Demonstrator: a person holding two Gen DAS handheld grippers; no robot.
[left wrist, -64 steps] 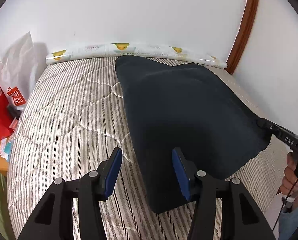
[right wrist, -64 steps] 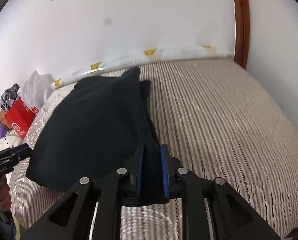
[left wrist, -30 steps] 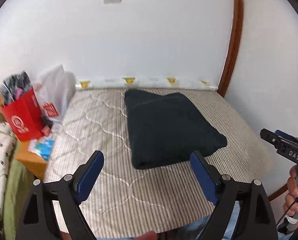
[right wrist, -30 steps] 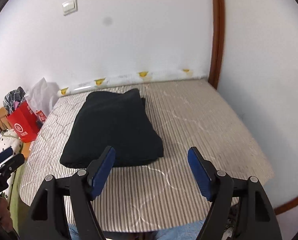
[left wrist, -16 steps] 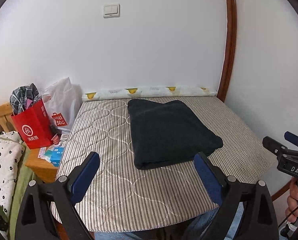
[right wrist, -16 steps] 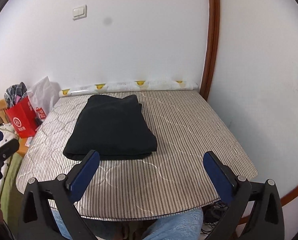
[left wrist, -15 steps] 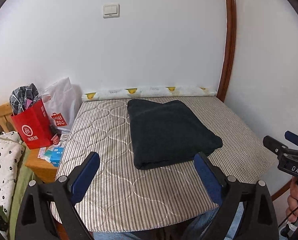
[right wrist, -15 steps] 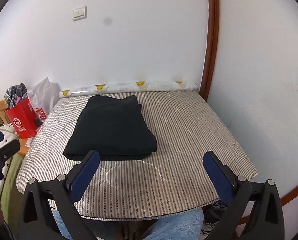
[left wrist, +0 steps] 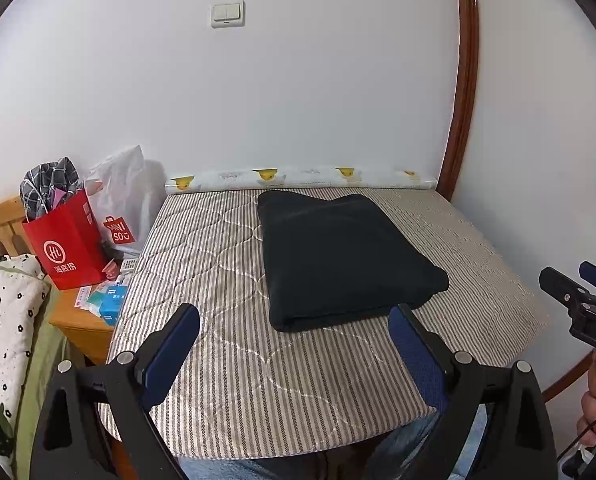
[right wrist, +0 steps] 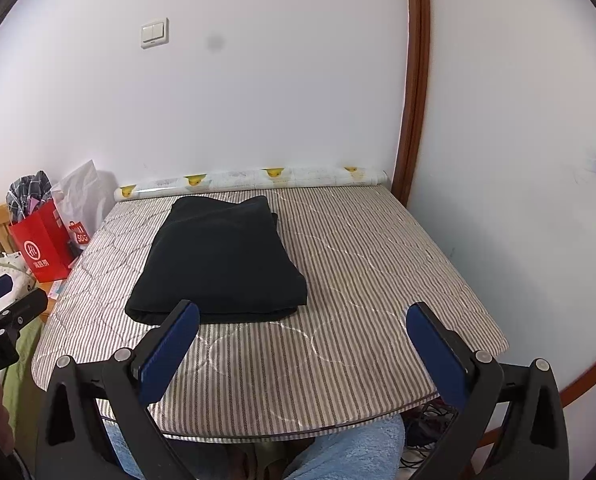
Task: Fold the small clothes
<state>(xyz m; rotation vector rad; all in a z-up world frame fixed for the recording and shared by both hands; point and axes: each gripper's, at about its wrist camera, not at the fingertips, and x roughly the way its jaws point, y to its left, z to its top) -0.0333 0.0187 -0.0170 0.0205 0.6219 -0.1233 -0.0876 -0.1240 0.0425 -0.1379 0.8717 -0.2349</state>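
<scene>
A dark garment (left wrist: pixel 341 256) lies folded into a neat rectangle on the striped quilted table cover (left wrist: pixel 218 264); it also shows in the right wrist view (right wrist: pixel 222 256). My left gripper (left wrist: pixel 294 340) is open wide and empty, held back from the table's near edge, short of the garment. My right gripper (right wrist: pixel 301 340) is open wide and empty, also back from the near edge. Each gripper shows at the side of the other's view.
A rolled duck-print sheet (left wrist: pixel 298 178) lies along the wall at the table's far edge. A red paper bag (left wrist: pixel 66 248) and a white bag (left wrist: pixel 122 208) stand on a wooden cabinet at the left. A wall stands close on the right.
Both grippers let go of the garment, opened wide and drew back and up from the table. In the last half second nothing has visibly moved.
</scene>
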